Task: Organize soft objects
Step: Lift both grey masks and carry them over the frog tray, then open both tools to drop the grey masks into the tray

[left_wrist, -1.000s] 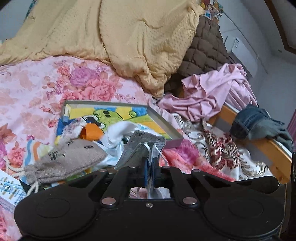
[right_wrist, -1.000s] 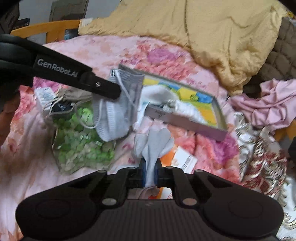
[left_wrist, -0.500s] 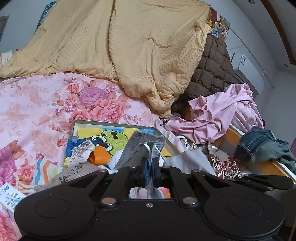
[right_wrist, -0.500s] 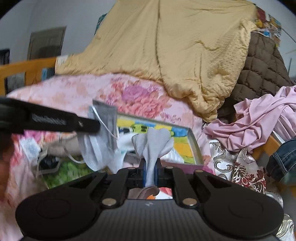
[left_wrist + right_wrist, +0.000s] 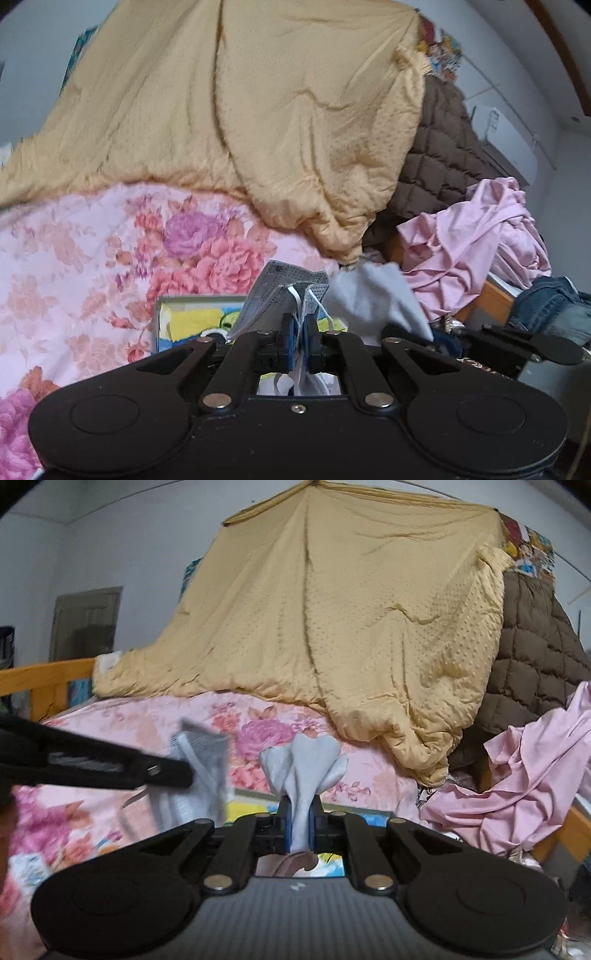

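While both loads are rising clear of the bed clutter, the left gripper is clamping a grey face mask and the right gripper a pale cloth, carrying both towards the tray.

Count, quick: 2 grippers, left gripper and right gripper, 1 soft item pinched in each. 1 grey face mask w/ white loops, 1 pale grey cloth. 1 shallow box w/ cartoon print. Bedding: 1 yellow quilt, 1 brown quilted blanket, 1 pink floral sheet. Clothes approx: 1 pink garment heap, 1 pair of jeans. 1 wooden bed rail.
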Demonstrator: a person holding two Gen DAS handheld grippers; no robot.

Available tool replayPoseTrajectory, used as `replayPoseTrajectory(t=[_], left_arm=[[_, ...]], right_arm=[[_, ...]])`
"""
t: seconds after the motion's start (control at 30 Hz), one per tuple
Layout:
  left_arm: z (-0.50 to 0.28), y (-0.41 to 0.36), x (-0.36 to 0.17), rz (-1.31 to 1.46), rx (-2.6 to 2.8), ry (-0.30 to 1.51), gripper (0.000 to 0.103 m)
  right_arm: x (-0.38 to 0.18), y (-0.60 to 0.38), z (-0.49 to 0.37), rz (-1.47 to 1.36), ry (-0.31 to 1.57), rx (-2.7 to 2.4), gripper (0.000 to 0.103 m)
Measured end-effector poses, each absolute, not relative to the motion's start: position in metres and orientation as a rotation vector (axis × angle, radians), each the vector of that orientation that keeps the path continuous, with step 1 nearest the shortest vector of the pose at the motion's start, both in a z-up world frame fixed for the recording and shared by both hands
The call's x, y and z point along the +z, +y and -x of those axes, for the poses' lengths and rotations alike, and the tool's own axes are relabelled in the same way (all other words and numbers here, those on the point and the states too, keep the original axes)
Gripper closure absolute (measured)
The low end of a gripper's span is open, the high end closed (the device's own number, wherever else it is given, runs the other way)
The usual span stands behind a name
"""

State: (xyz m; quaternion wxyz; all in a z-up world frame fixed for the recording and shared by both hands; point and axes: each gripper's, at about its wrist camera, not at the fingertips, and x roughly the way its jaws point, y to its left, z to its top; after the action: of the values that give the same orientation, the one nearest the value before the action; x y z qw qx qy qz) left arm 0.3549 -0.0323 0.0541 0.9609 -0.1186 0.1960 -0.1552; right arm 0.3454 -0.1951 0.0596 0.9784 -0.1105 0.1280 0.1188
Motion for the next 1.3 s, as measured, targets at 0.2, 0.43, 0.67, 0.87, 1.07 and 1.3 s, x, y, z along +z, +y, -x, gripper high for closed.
replayPoseTrajectory(t=[0.2, 0.43, 0.67, 0.87, 1.07, 1.3], left_arm=[[-0.411, -0.038, 0.038, 0.174, -0.298, 0.45, 0.098], [-0.461, -0.062, 0.014, 0.183, -0.287, 0.514, 0.098], [-0.48, -0.079, -0.008, 0.23, -0.274, 0.572, 0.098], [-0.484, -0.08, -0.02, 0.23, -0.237, 0.608, 0.094], [-0.487, -0.077, -0.022, 0.198, -0.218, 0.638, 0.09], [-0.489, -0.074, -0.024, 0.179, -0.173, 0.66, 0.078]], right_arm=[[0.04, -0.22, -0.406, 0.09, 0.323, 0.214, 0.094], [0.013, -0.252, -0.438, -0.051, 0.423, 0.207, 0.094], [-0.002, -0.274, -0.446, -0.133, 0.487, 0.211, 0.092], [-0.012, -0.274, -0.449, -0.129, 0.53, 0.215, 0.09], [-0.012, -0.274, -0.447, -0.129, 0.524, 0.215, 0.088], [-0.012, -0.274, -0.447, -0.125, 0.533, 0.213, 0.077]])
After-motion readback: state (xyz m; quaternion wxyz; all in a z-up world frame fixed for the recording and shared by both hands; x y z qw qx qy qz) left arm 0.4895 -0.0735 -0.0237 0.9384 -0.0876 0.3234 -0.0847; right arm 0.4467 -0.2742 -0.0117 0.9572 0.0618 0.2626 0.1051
